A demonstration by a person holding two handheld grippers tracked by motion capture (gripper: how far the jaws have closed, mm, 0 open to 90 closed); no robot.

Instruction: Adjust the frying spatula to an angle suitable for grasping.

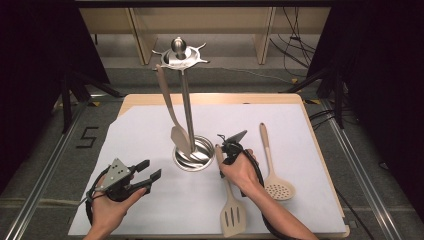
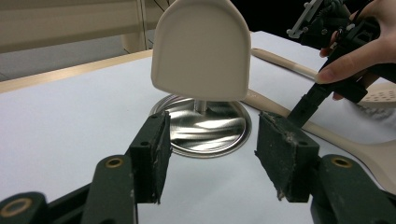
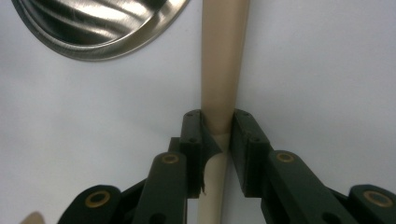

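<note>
On the left, left claw (image 1: 150, 175): held above the white-covered table (image 1: 140, 135) by a hand, jaws spread wide with nothing between them; in the left gripper view it is aimed at the stand's base.
Utensil stand (image 1: 184, 90): a steel pole on a round steel base (image 2: 208, 128), set mid-table, with a hook ring at the top.
Hanging spatula (image 1: 172, 112): hung from the ring, long axis nearly vertical and slightly tilted, blade down just above the base.
Right claw (image 3: 217, 135): lowered onto the table just right of the base, jaws drawn narrow on the handle of the slotted turner.
Slotted turner (image 1: 231, 200): lying flat, long axis running away from the person, handle end toward the stand, slotted blade toward the near table edge; the grip is seen at the upper handle.
Handling, judged: the turner looks light and stiff, with a smooth tapered handle that may slip; a hold near the handle end leaves the blade to swing, so a firm squeeze seems wise.
Skimmer (image 1: 274, 165): lying flat well right of the turner, roughly parallel to it, perforated head nearest the person.
</note>
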